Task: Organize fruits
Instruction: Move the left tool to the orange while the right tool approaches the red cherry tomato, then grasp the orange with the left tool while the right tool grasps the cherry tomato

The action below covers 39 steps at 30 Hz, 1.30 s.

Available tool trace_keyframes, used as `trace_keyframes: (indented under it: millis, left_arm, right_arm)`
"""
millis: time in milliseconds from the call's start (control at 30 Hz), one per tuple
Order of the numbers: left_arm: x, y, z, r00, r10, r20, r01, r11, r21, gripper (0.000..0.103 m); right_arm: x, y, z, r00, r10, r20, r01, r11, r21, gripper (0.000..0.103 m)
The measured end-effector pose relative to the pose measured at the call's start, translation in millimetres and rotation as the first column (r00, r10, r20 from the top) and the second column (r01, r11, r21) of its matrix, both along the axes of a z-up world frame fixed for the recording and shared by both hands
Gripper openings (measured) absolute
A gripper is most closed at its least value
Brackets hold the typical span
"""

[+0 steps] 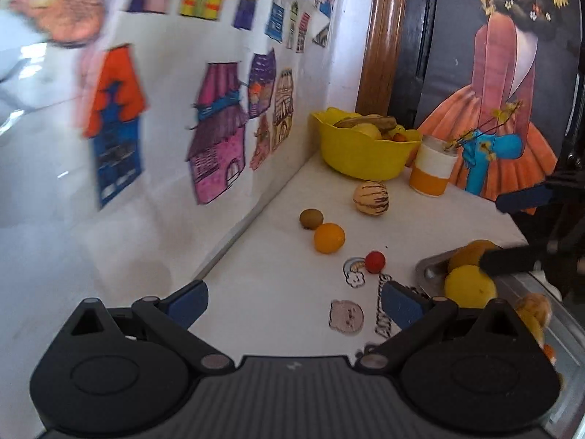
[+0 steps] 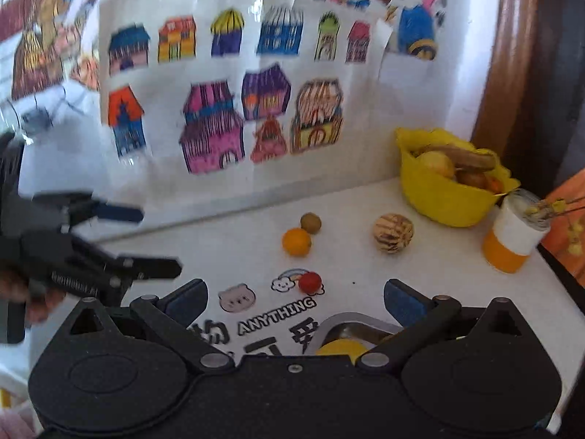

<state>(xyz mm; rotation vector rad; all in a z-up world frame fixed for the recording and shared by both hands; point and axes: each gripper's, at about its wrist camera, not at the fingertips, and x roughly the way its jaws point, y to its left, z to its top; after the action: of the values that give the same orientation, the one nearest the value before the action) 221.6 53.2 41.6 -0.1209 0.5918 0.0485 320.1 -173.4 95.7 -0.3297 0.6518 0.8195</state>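
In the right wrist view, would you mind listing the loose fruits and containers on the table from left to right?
Orange → kiwi → small red fruit → striped melon → yellow bowl → orange-and-white cup.

A white surface [image 2: 365, 274] carries printed stickers: a pink bear face [image 2: 236, 297], a cloud with a rainbow [image 2: 287, 281] and the word "ANYTHING" [image 2: 276, 316]. Along the wall behind it hangs a sheet of coloured house drawings [image 2: 226, 91], with a teddy-bear picture [image 2: 380, 3] higher up. At the far corner stands an orange-and-white cup [image 2: 513, 239] holding thin dried yellow sprigs. Beside it leans a painting of a woman in an orange dress [image 1: 497, 84], next to a brown wooden post [image 1: 384, 36].
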Motion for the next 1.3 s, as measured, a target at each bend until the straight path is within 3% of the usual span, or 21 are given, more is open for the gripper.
trace_keyframes:
  millis: [233,500,800,1100,1233,1300]
  left_arm:
    - [59,-6,-13,1.0,0.014,-0.005,-0.014,0.999,-0.05,0.102]
    - [109,-8,-33,1.0,-0.007,-0.022,0.004,0.99,-0.139,0.1]
    - [133,0,-53,0.998,-0.014,-0.068,0.0,0.98,-0.201,0.084]
    - [139,-5,-54,0.998,-0.014,-0.065,0.004,0.989,-0.149,0.07]
    - [142,-10,-55,0.997,-0.023,-0.069,0.015,0.992,-0.122,0.054]
    - [142,-10,-55,0.997,-0.033,-0.07,0.023,0.991,-0.134,0.045]
  right_arm:
    - [33,15,-46,0.997,0.076,0.012,-0.075,0.994,-0.074,0.09]
    - [66,36,-69,0.991,0.118,-0.06,-0.122,0.991,-0.06,0.072]
    - [85,53,-84,0.986,0.106,-0.131,-0.116,0.991,-0.071,0.046]
    - [95,57,-87,0.986,0.076,-0.151,-0.093,0.99,-0.11,0.045]
    - [95,59,-87,0.985,0.069,-0.157,-0.088,0.989,-0.116,0.043]
    - [97,59,-87,0.986,0.056,-0.156,-0.073,0.991,-0.109,0.034]
